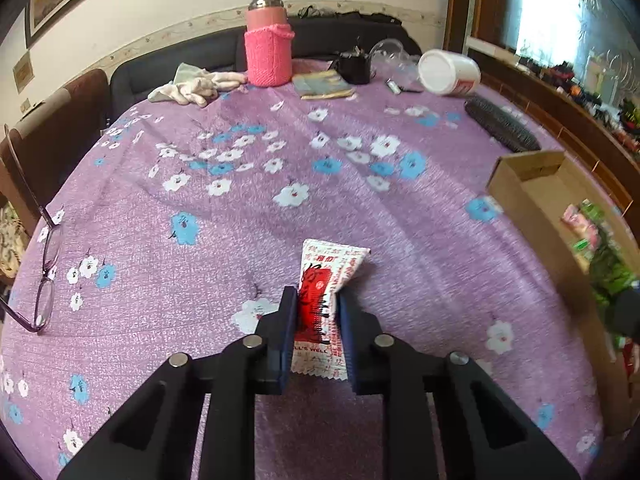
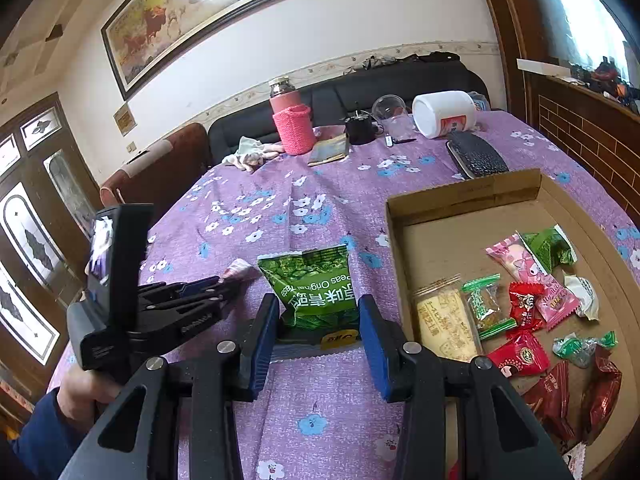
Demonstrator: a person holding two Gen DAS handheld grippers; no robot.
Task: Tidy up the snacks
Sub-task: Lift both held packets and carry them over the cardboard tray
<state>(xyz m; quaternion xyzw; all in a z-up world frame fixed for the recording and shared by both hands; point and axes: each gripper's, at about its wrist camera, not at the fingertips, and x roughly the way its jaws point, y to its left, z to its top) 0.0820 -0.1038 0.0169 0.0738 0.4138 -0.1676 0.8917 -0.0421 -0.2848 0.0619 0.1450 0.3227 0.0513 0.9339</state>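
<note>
My left gripper [image 1: 317, 300] is shut on a red and white snack packet [image 1: 326, 276] and holds it just above the purple flowered tablecloth [image 1: 280, 184]. My right gripper [image 2: 318, 308] is shut on a green pea snack bag [image 2: 314, 284], left of the open cardboard box [image 2: 464, 196]. The box holds several wrapped snacks, among them a pink packet [image 2: 536, 276] and a red packet [image 2: 520, 356]. The left gripper [image 2: 224, 286] also shows in the right wrist view, at the left, with its packet's tip [image 2: 240, 269]. The box [image 1: 532, 184] appears at the right in the left wrist view.
At the far side of the table stand a pink flask [image 1: 267, 46], a white tub on its side [image 1: 448, 72], a black cup [image 1: 354, 66], a booklet [image 1: 322, 85], a cloth [image 1: 192, 86] and a black case [image 1: 502, 124]. Glasses [image 1: 46, 272] lie at the left edge.
</note>
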